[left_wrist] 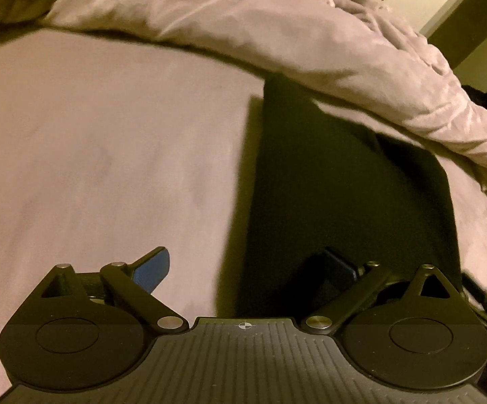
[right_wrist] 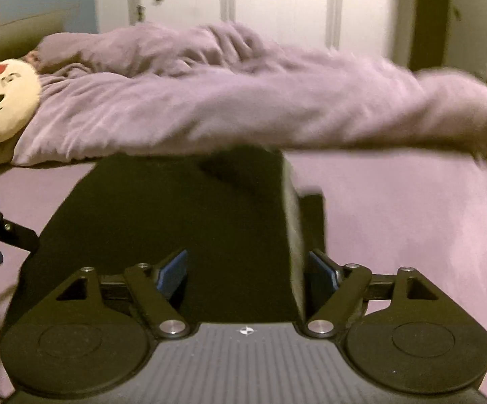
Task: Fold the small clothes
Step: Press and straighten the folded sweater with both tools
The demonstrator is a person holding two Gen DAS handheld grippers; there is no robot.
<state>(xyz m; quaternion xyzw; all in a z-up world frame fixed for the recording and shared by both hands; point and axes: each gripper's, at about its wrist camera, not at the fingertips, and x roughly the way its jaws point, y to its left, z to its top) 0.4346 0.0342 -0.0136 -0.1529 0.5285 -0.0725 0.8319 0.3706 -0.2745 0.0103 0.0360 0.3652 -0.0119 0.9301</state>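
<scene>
Where the dark garment (right_wrist: 182,208) ends, a rumpled duvet (right_wrist: 243,107) overlaps it

We see two dim indoor pictures under warm, yellowish light, and the left wrist view has the stronger amber cast. The dark garment (left_wrist: 344,181) reads as a nearly black shape without visible folds. In the right wrist view, motion blur smears the bunched duvet (right_wrist: 260,107), while pale closet doors (right_wrist: 277,3) glare behind it. Fisheye distortion bends the bed's edges, and the corners darken.
</scene>
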